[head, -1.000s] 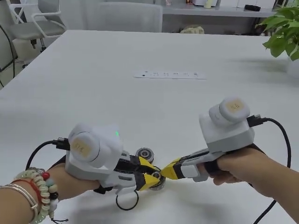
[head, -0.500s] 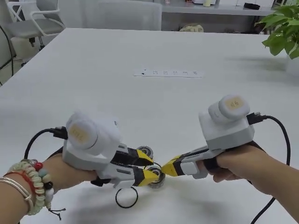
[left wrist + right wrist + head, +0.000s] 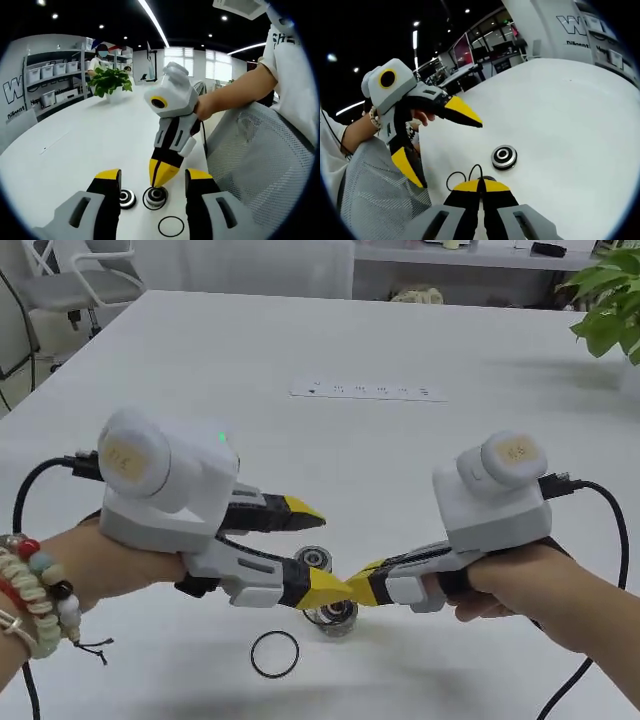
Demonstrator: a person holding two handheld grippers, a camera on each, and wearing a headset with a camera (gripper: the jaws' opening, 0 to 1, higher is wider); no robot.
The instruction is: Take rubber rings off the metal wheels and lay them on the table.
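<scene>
Head view: 2 metal wheels sit close to the near edge of the desk (image 3: 420, 460), between both hands. The right hand-held gripper (image 3: 352, 590) is clenched, tips down on the nearer wheel (image 3: 335, 617). Right gripper view shows a thin black loop rising beside its tips, so it looks to be pinching that wheel's rubber ring (image 3: 456, 181), partly peeled off. The left hand-held gripper (image 3: 330, 552) is released, jaws wide, raised off the desk over the farther wheel (image 3: 313, 558), holding nothing. 1 loose ring (image 3: 274, 654) lies flat on the desk, closer to the near edge and apart from both wheels. Can't tell if the farther wheel has its ring on. Handling guess: the ring is thin, light, stretchy, floppy, and grippy on metal. The wheel is small, dense and rigid, and likely to slide or tip on the smooth desk if only the ring gets pulled. Best hold: pinch the ring at the outer rim where it's lifted and peel around, clamping the wheel body with the other side.
</scene>
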